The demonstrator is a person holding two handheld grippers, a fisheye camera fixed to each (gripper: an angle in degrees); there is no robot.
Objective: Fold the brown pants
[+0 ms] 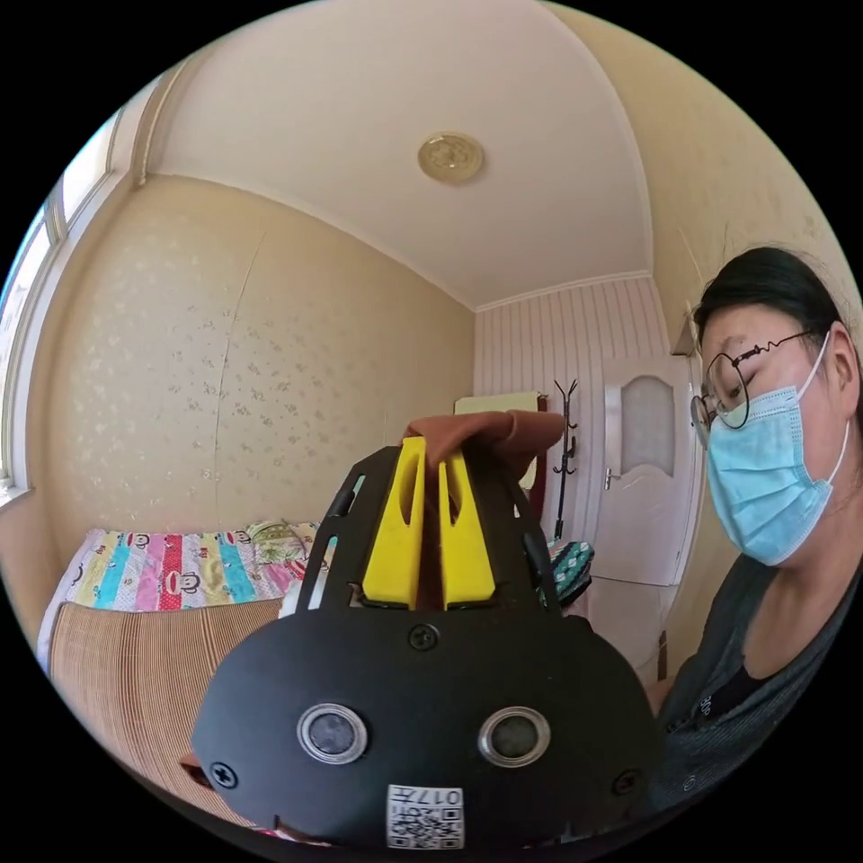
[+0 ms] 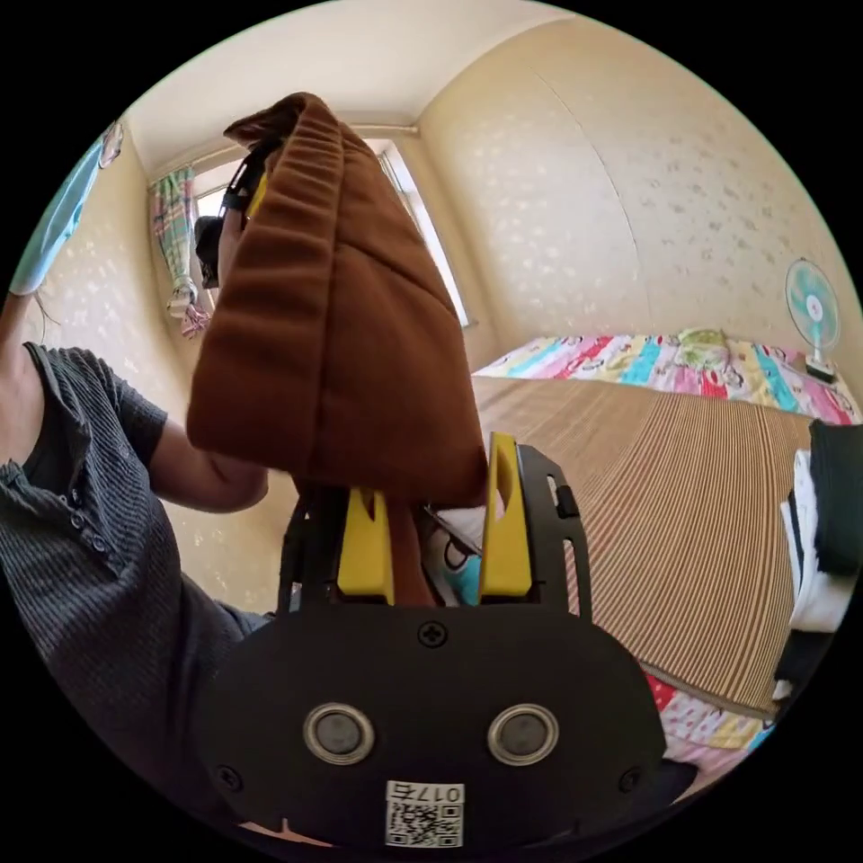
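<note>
Bed (image 2: 683, 503) is the largest item, covered by a striped woven mat (image 2: 629, 467), with a bright cartoon-print sheet (image 2: 629, 355) along its far edge by the wall; the same sheet shows in the left gripper view beyond the mat's far edge; a stack of folded dark and white clothes (image 2: 822, 530) sits at the bed's right edge in the right gripper view; a small standing fan (image 2: 814, 315) stands at the far right corner beyond the sheet. Person (image 1: 764, 557) in a grey ribbed top, close beside the left gripper; an arm (image 2: 193, 467) in the right gripper view is raised behind the cloth. Brown pants (image 2: 333, 315) are held up in the air, clear of the bed, hanging as a thick bunched fold with the gathered waistband edge uppermost. Right gripper (image 2: 431, 508): jaws set fairly wide; the cloth drapes over the tips and a strip runs down against the inner face of the left-hand jaw; the other jaw stands apart from it, so not clamped by both. Left gripper (image 1: 431, 463): jaws narrow, nearly together, pinching a fold of the brown pants that bulges just above the tips; seen again at the top of the cloth in the right gripper view, partly hidden. White door (image 1: 643, 485) and a coat stand (image 1: 564, 449) lie behind the left gripper; round ceiling fitting (image 1: 450, 157) overhead.
</note>
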